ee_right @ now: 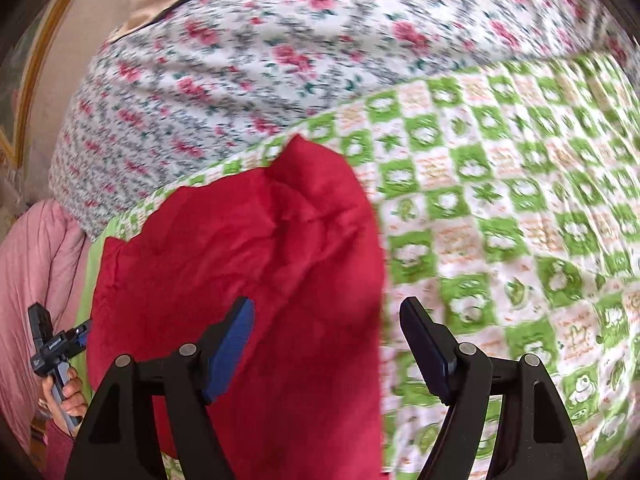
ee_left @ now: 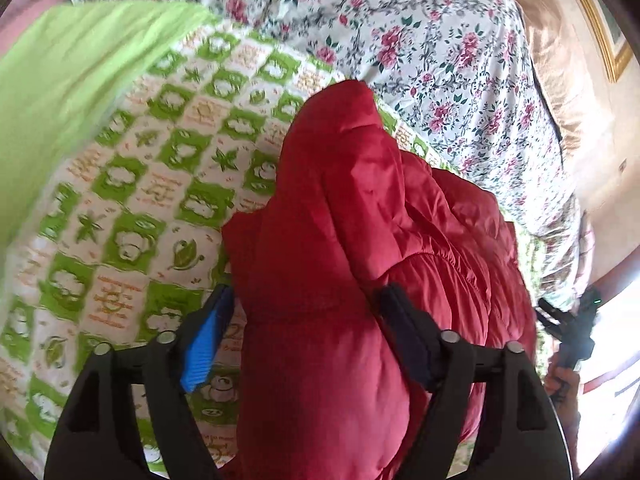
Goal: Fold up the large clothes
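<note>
The puffy red quilted jacket (ee_left: 360, 240) lies bunched up on the green-and-white checked bed cover (ee_left: 152, 184). The left gripper (ee_left: 308, 340) and right gripper (ee_right: 326, 344) both stand wide around it, holding nothing.

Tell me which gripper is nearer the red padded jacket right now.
Left. The left gripper straddles the red padded jacket, jaws open with fabric bulging between them. The right gripper hangs over the jacket's edge, open, half above the green-checked blanket.

No readable text anywhere; green-checked quilt (ee_right: 500, 208) has orange script in its white squares, at 3 o'clock in the right wrist view, too blurred to read.
</note>
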### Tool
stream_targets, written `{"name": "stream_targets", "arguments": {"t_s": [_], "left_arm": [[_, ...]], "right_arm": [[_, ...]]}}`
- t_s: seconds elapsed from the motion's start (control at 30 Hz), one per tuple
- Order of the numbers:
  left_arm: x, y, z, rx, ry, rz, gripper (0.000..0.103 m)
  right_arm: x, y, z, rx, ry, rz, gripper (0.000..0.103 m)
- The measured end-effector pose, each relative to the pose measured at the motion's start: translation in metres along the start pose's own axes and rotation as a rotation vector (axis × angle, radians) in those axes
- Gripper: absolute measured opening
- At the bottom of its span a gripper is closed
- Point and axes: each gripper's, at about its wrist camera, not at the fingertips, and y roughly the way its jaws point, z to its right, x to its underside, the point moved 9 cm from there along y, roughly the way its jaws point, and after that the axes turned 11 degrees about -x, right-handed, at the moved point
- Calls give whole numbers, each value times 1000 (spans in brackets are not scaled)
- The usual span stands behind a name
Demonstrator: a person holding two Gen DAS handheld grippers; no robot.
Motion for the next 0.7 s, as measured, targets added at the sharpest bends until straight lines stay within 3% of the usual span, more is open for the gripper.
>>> {"name": "stream_targets", "arguments": {"t_s": [0.17, 0.3, 0.37, 0.47, 0.5, 0.53, 0.63, 0.7], "left_arm": [[-3, 28, 1, 107, -52, -95, 87], [-2, 47, 9, 133, -46, -164, 103], [2, 58, 15, 165, -56, -226, 103], [2, 62, 22, 169, -34, -243, 103], [2, 60, 26, 163, -8, -235, 99], [2, 58, 29, 162, 6, -226, 87], [3, 44, 37, 191, 30, -183, 63], [6, 31, 42, 205, 44, -153, 54]], "right_arm": [[10, 28, 16, -104, 73, -102, 86], [17, 51, 26, -205, 166, -163, 98], [18, 59, 25, -277, 200, -191, 99], [22, 67, 15, -320, 180, -236, 96], [26, 71, 8, -342, 167, -266, 90], [31, 76, 0, -354, 152, -297, 87], [32, 77, -7, -325, 120, -304, 71], [31, 72, -16, -345, 123, -297, 54]]}}
